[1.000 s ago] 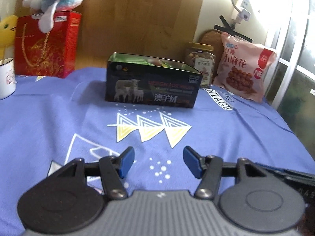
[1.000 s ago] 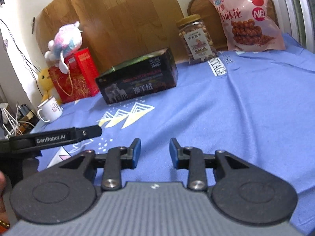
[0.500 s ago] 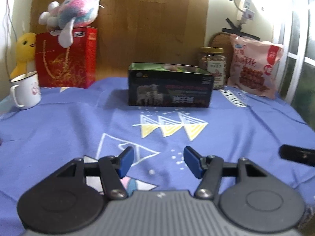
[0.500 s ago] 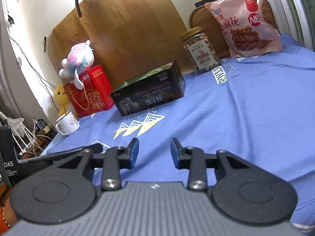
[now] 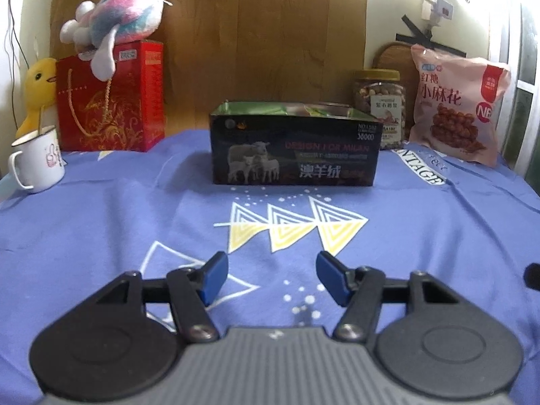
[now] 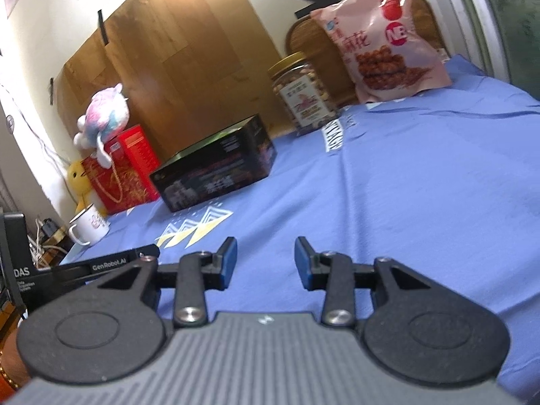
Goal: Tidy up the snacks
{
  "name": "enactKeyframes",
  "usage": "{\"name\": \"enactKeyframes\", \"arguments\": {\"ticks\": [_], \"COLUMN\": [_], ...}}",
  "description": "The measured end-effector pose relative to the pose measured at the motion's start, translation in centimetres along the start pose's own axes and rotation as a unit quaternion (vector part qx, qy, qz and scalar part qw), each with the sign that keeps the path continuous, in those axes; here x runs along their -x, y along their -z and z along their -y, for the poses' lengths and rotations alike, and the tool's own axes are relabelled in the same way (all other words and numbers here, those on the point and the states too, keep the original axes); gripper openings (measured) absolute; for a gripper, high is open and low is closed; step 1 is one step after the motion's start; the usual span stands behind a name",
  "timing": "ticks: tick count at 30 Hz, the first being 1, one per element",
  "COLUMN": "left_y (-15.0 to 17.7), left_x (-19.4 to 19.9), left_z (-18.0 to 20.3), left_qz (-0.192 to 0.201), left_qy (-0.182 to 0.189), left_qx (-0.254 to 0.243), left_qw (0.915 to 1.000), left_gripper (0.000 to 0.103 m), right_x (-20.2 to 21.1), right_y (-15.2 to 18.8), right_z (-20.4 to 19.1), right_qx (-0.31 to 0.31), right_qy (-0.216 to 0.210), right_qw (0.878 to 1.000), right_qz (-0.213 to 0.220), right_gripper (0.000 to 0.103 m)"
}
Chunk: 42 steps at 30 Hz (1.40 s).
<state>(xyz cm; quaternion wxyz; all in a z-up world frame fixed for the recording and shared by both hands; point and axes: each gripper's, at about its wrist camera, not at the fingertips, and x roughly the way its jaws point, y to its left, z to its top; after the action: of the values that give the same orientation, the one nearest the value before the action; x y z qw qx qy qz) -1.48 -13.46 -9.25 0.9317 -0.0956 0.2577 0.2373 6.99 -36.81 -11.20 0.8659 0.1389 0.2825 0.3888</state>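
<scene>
A black open-topped box (image 5: pixel 293 145) with sheep printed on it stands in the middle of the blue cloth, with green packets showing inside; it also shows in the right wrist view (image 6: pixel 216 168). A clear jar of nuts with a gold lid (image 5: pixel 379 108) (image 6: pixel 303 94) and a pink snack bag (image 5: pixel 459 108) (image 6: pixel 388 33) stand behind it to the right. My left gripper (image 5: pixel 271 278) is open and empty, low over the cloth well in front of the box. My right gripper (image 6: pixel 265 263) is open and empty, to the right of the left one.
A red gift bag (image 5: pixel 111 98) with a plush toy (image 5: pixel 118 33) on top, a yellow duck toy (image 5: pixel 37 94) and a white mug (image 5: pixel 37 162) stand at the back left. A wooden board (image 5: pixel 263 33) leans on the wall. A window frame (image 5: pixel 526 67) bounds the right side.
Both grippers have pulled back and levelled out, so the box looks farther and squarely ahead in the left view. Both stay open and empty.
</scene>
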Motion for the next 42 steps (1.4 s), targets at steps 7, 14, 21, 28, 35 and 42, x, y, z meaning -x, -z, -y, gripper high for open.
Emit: {"name": "enactKeyframes", "arguments": {"ticks": [7, 14, 21, 28, 35, 42], "left_y": [0.2, 0.3, 1.0, 1.9, 2.1, 2.0], "left_x": [-1.1, -0.1, 1.0, 2.1, 3.2, 3.9], "left_z": [-0.1, -0.7, -1.0, -1.6, -2.4, -2.0], "left_qz": [-0.022, -0.018, -0.023, -0.029, -0.026, -0.018], "left_qy": [0.006, 0.008, 0.022, 0.037, 0.047, 0.052], "left_qx": [0.001, -0.005, -0.023, -0.031, -0.021, -0.029], "left_qw": [0.9997, 0.9998, 0.9992, 0.9984, 0.9984, 0.9980], "left_gripper": [0.059, 0.059, 0.059, 0.060, 0.067, 0.078], "right_x": [-0.2, -0.5, -1.2, -1.8, -1.7, -2.0], "right_y": [-0.3, -0.4, 0.1, 0.9, 1.0, 1.5], "right_z": [0.9, 0.2, -1.1, -2.7, -4.1, -5.0], "right_qx": [-0.010, -0.002, 0.011, 0.022, 0.031, 0.041], "right_qy": [0.002, -0.010, -0.020, -0.029, -0.032, -0.032], "right_qw": [1.000, 1.000, 1.000, 0.998, 0.998, 0.998], "right_qz": [0.000, -0.003, -0.021, -0.043, -0.040, -0.048], "right_gripper": [0.041, 0.041, 0.041, 0.041, 0.041, 0.043]}}
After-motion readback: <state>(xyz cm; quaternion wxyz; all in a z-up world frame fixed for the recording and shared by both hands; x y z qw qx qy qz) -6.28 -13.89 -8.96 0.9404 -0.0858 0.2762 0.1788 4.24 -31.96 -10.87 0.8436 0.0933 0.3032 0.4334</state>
